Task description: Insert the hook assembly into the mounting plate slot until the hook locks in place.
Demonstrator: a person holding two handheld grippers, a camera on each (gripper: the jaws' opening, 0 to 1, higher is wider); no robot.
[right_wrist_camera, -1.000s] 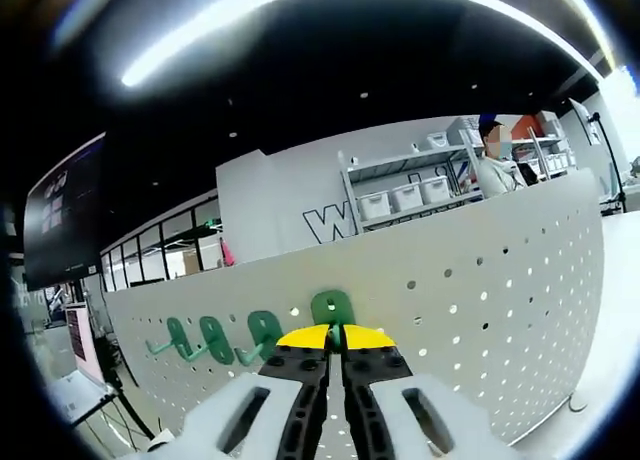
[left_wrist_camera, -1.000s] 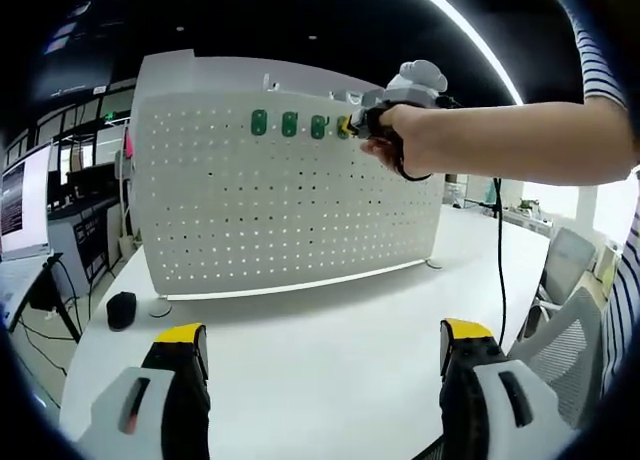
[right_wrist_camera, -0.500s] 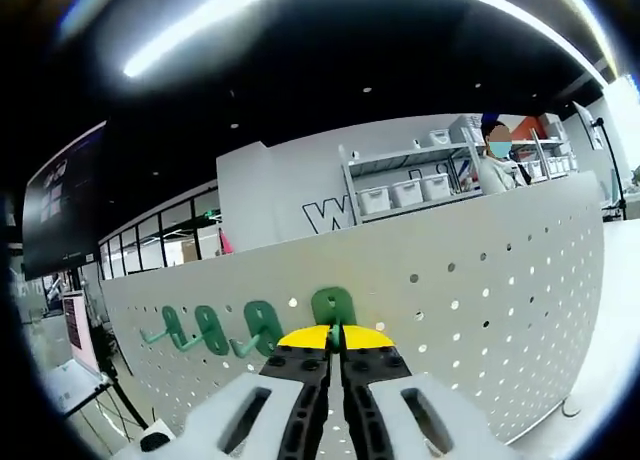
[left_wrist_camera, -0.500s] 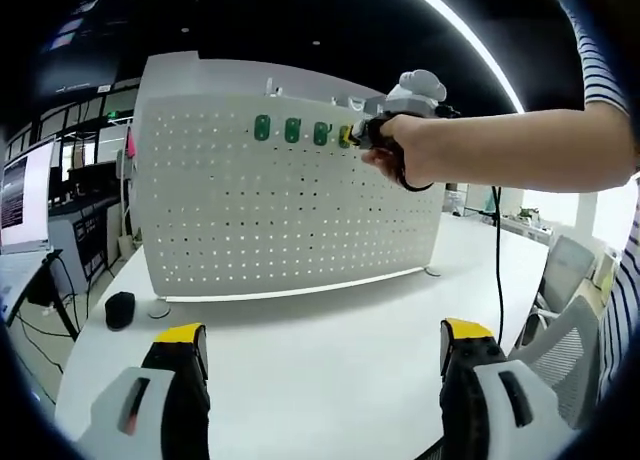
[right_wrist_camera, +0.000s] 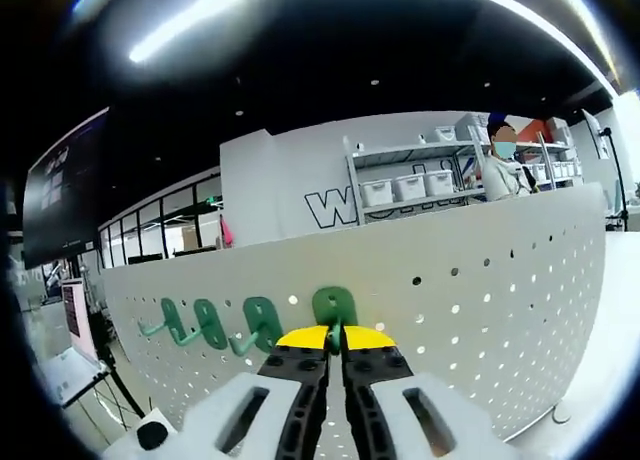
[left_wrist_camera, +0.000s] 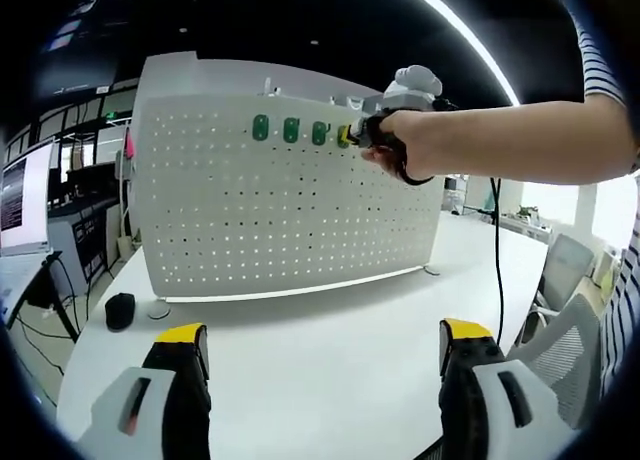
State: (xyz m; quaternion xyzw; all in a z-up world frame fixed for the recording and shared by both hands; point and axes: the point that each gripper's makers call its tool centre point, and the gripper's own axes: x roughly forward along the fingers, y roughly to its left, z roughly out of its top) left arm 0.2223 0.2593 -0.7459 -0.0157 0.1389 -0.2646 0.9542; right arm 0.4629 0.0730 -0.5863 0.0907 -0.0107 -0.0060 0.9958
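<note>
- Right gripper [right_wrist_camera: 335,337] clamped on green hook [right_wrist_camera: 334,307], backplate upright against the pegboard [right_wrist_camera: 480,310], top row
- Three more hooks [right_wrist_camera: 215,323] alongside
- Left gripper [left_wrist_camera: 325,365] open above white table [left_wrist_camera: 320,330]

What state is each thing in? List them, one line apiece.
Left gripper: open, jaws wide apart above the white table, holding nothing.
Right gripper: shut on the fourth green hook, pressed at the pegboard.
Three other green hooks: mounted in a row on the pegboard.
Pegboard: upright on the table.
Black mouse: lying on the table, untouched.
</note>
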